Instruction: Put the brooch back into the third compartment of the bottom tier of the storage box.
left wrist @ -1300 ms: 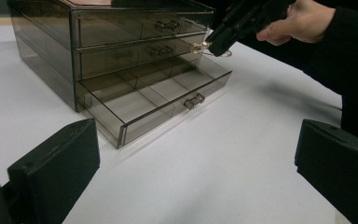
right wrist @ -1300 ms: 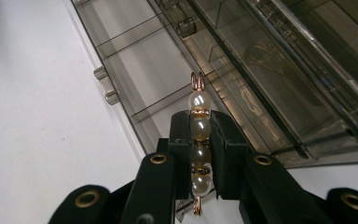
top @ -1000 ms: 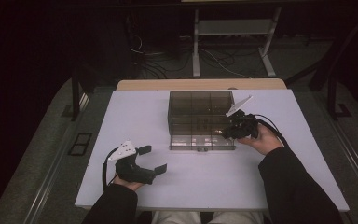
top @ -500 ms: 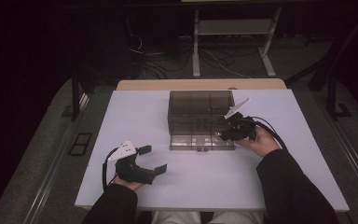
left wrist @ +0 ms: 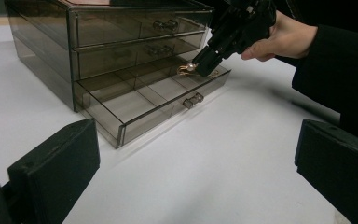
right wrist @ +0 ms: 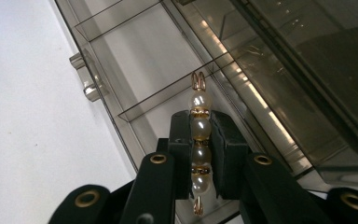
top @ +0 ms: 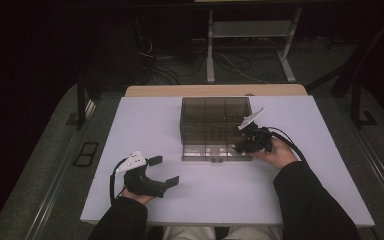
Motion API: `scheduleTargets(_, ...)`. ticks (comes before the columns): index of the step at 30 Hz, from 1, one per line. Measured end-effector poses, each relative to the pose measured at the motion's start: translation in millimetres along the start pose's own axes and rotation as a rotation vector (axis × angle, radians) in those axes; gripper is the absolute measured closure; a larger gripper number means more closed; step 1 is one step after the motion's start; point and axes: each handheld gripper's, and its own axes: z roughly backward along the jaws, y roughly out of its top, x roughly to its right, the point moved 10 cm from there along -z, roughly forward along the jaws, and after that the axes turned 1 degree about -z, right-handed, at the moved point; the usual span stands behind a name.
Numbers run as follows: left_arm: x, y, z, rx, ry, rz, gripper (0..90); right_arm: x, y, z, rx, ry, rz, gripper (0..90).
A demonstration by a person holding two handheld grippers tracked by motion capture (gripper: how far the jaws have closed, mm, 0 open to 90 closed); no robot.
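A smoky see-through drawer box (top: 215,117) stands at the middle of the white table, its bottom drawer (top: 215,152) pulled out toward me. Thin walls split the drawer (left wrist: 154,100) into compartments. My right gripper (top: 241,146) hangs over the drawer's right end, shut on a gold-fitted pearl clip (right wrist: 200,128). In the left gripper view the clip (left wrist: 185,69) sticks out of the right gripper (left wrist: 200,65) just above the drawer (right wrist: 135,74). At the front left of the table my left gripper (top: 162,170) rests open, jaws wide apart with bare table between them.
The upper two drawers (left wrist: 135,30) of the box are closed. A wooden strip (top: 215,90) runs along the table's far edge. Behind the table, cables (top: 230,62) and a metal stand (top: 250,35) sit on the dark floor.
The right gripper with the clip has edged a little left, toward the open drawer. The left gripper has not moved.
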Motion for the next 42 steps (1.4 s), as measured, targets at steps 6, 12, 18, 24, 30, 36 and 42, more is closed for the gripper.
scheduleTargets(6, 0.0, -0.1, -0.1, 0.000, 0.000, 0.000, 0.0, 0.2, -0.9, -3.0, -0.003, -0.005, 0.001, 78.6)
scheduleTargets(12, 0.2, -0.2, -0.4, -0.001, -0.001, -0.002, 0.0, 0.1, -2.7, -5.8, -0.013, -0.010, 0.000, 78.5)
scheduleTargets(18, 0.2, -0.3, -0.4, -0.002, -0.001, -0.002, 0.0, -0.8, -3.7, -7.5, -0.020, -0.009, 0.003, 77.7)
scheduleTargets(24, 0.7, -0.4, -0.8, -0.002, -0.002, 0.001, 0.0, -2.8, -2.6, -6.0, -0.017, -0.009, 0.006, 72.1)
scheduleTargets(30, 1.2, -0.5, -0.5, -0.005, -0.004, -0.004, 0.0, -5.3, -0.1, -0.5, -0.003, -0.026, 0.013, 67.5)
scheduleTargets(36, 1.5, 0.4, 0.0, 0.002, -0.004, -0.003, 0.0, -7.6, 2.6, 8.8, 0.021, -0.033, 0.015, 61.1)
scheduleTargets(42, 2.3, 1.0, -0.3, 0.005, -0.007, -0.002, 0.0, -10.4, 2.4, 17.8, 0.040, -0.027, -0.007, 54.1)
